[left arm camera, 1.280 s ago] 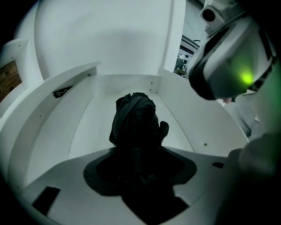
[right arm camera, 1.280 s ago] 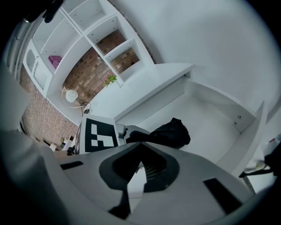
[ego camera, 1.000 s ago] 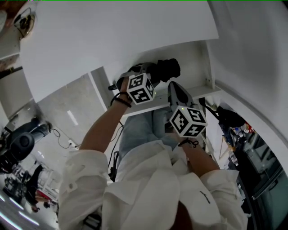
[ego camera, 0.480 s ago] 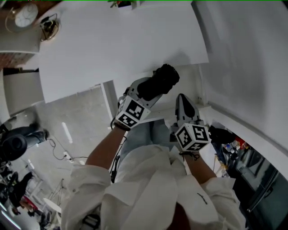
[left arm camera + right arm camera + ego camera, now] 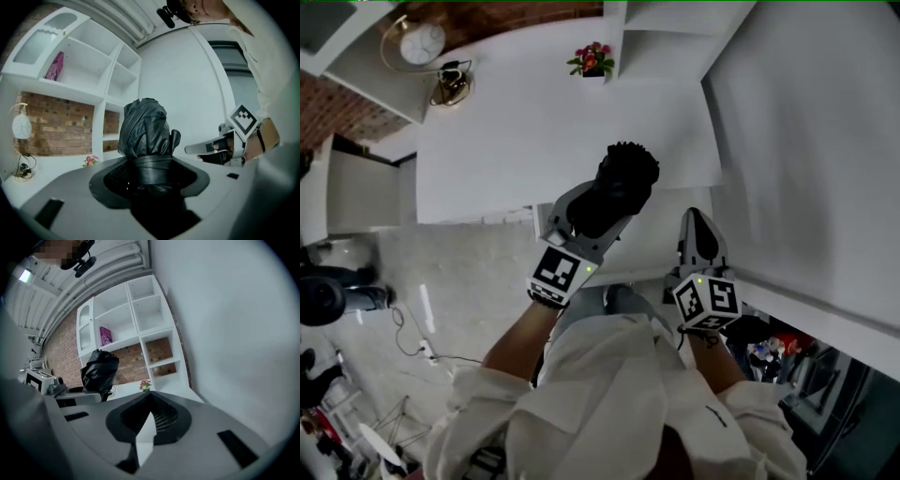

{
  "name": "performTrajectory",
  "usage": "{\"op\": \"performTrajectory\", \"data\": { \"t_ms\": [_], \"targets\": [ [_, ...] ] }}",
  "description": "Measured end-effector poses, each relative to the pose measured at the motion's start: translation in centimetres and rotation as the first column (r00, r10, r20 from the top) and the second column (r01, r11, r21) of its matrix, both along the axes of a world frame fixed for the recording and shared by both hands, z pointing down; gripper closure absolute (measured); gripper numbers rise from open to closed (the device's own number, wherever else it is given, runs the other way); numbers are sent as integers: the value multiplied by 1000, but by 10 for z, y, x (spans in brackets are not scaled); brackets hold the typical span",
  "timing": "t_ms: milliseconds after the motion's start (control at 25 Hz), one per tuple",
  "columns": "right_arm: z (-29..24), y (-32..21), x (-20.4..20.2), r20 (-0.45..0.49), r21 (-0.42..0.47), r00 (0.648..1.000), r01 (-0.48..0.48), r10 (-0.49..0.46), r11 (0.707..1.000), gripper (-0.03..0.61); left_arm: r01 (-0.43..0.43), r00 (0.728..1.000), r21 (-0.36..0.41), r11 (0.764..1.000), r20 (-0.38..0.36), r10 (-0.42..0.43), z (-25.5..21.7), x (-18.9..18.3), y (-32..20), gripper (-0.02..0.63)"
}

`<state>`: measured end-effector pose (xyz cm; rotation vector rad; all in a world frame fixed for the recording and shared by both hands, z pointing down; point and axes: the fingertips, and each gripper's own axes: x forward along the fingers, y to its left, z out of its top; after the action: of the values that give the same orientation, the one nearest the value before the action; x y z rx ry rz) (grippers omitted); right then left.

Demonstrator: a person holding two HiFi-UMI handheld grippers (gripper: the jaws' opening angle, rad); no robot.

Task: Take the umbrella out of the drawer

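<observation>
**Left tongs** [image 5: 150, 165]: closed on the umbrella [image 5: 143, 129]. The two jaws press the strapped waist of the folded bundle from either side and stand part-way apart at its width. The bunched end rises clear beyond the jaw tips. The other end runs back between the jaws and out of sight.

**Right tongs** [image 5: 149, 399]: jaws drawn together to a point, nothing between them. In the head view they sit just beside the left tongs, on the right, and apart from the umbrella. In the right gripper view the umbrella shows off to their left.

**Position of umbrella:** held in the air in front of the person. In the head view it lies over the near edge of the white counter [image 5: 534, 131], and no contact with it can be seen.

**Markings:**
- Each of the tongs carries a cube of black-and-white square markers, the left cube [image 5: 558, 272] and the right cube [image 5: 709, 302]. These are patterns, not letters.
- A pink packet [image 5: 55, 66] stands on the white shelf unit [image 5: 140, 315]. Its print is too small to read.
- The dial of the clock [image 5: 422, 42] on the counter is also too small to read.

**Appearance of umbrella:** black and folded short. The glossy fabric is gathered in loose, crumpled folds. A band of the same fabric is wrapped round it where the jaws grip. A small flap sticks up on its right side in the left gripper view.

**Also present:** a small pot of red and pink flowers [image 5: 592, 61] at the back of the counter, and a brick wall [image 5: 56, 136] behind the shelves.
</observation>
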<state>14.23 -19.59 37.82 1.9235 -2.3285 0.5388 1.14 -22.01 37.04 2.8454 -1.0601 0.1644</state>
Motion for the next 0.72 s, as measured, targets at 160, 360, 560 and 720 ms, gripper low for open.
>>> {"op": "performTrajectory", "data": {
  "t_ms": [160, 360, 560, 720],
  "targets": [
    [-46, -2, -9, -46, 109, 999, 28, -23, 994, 561, 68, 996, 81, 994, -71, -63, -51, -29, 6, 345],
    [-88, 2, -10, -61, 203, 997, 55, -43, 978, 561, 152, 983, 150, 977, -129, -133, -101, -54, 24, 345],
    [-120, 5, -17, -82, 279, 995, 74, -53, 957, 561, 220, 966, 206, 953, -180, -184, -133, -81, 35, 345],
    [-136, 10, -20, -72, 313, 994, 95, -77, 945, 561, 255, 955, 236, 938, -213, -206, -152, -95, 43, 345]
  ]
}}
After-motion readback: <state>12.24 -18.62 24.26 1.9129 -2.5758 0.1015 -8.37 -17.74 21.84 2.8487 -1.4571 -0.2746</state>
